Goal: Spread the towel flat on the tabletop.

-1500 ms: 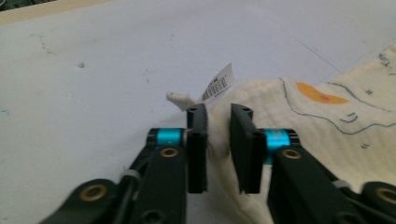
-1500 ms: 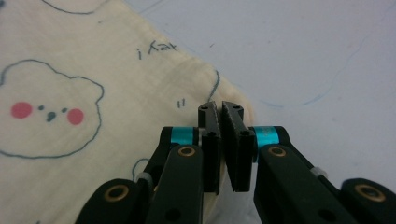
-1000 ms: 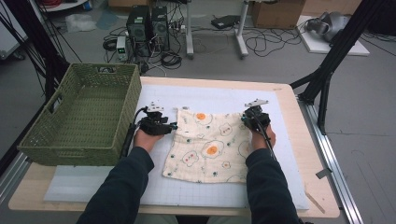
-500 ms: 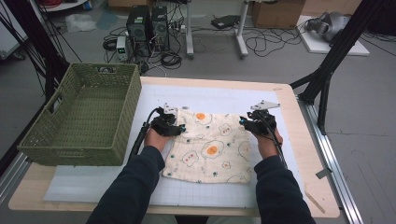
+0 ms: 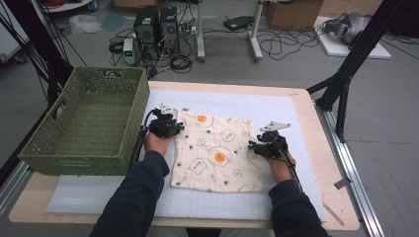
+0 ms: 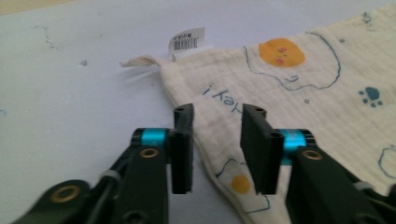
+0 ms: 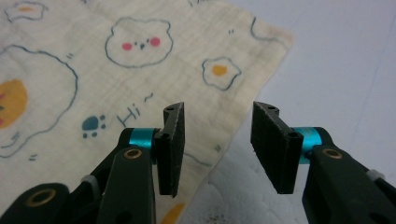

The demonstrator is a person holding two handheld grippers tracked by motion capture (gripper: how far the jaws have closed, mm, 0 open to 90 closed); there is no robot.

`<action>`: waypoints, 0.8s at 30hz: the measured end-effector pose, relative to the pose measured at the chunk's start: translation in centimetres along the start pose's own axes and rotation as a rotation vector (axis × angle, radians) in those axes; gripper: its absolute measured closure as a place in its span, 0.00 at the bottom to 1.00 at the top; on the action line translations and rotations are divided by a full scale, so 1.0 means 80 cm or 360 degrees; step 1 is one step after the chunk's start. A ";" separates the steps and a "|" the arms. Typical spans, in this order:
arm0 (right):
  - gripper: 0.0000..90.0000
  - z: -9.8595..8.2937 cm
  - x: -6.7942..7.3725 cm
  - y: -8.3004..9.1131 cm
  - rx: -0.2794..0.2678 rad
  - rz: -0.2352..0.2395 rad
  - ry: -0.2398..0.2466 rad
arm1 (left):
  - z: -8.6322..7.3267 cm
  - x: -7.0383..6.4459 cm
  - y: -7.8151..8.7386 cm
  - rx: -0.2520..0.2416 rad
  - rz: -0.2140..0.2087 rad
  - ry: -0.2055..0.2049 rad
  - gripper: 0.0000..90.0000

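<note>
Cream egg-print cloth (image 5: pixel 215 153) flat on table

Both forearms reach forward over the worktop, left gripper (image 5: pixel 168 124) and right gripper (image 5: pixel 267 146) low, jaws parted, gripping nothing.

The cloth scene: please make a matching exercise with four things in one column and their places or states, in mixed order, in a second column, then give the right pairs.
Things:
1. cloth
2. basket
3. left gripper
4. right gripper

Places or states:
A. open, at the cloth's right edge
B. green, at the table's left side
C. spread flat, printed with eggs and bears
D. open, over the cloth's edge near the corner with the label

Pairs: 1-C, 2-B, 3-D, 4-A
</note>
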State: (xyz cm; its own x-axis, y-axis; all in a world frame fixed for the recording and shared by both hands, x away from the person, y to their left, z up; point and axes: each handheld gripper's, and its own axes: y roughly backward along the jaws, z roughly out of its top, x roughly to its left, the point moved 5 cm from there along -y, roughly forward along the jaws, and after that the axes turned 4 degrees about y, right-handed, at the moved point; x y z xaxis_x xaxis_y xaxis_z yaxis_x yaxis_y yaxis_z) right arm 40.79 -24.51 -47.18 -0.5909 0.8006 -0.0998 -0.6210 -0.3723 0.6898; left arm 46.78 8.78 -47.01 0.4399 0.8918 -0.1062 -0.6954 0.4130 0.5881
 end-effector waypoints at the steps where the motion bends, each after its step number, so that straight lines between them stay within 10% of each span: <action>1: 0.66 -0.003 0.001 -0.003 0.0023 0.0010 -0.0012 | 0.000 -0.002 0.001 0.0002 -0.0009 -0.0008 0.64; 5: 0.95 -0.006 0.002 -0.004 0.0018 0.0084 -0.0026 | -0.003 -0.006 0.007 0.0036 -0.0042 -0.0027 0.58; 8: 0.96 -0.007 -0.006 -0.002 0.0052 -0.0079 0.0002 | -0.003 -0.010 0.014 0.0056 -0.0070 -0.0039 0.54; 24: 0.48 -0.012 0.011 0.058 -0.0155 -0.0021 -0.0040 | -0.046 -0.038 0.065 0.0061 -0.0243 -0.0125 0.57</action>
State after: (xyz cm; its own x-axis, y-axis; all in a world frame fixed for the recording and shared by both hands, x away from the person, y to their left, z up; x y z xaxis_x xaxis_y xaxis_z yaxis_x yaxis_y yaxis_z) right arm 36.88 -26.00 -44.75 -0.5700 0.8167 -0.0897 -0.6764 -0.4044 0.6155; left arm 39.74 8.88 -46.54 0.5826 0.8016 -0.1346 -0.5958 0.5337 0.6001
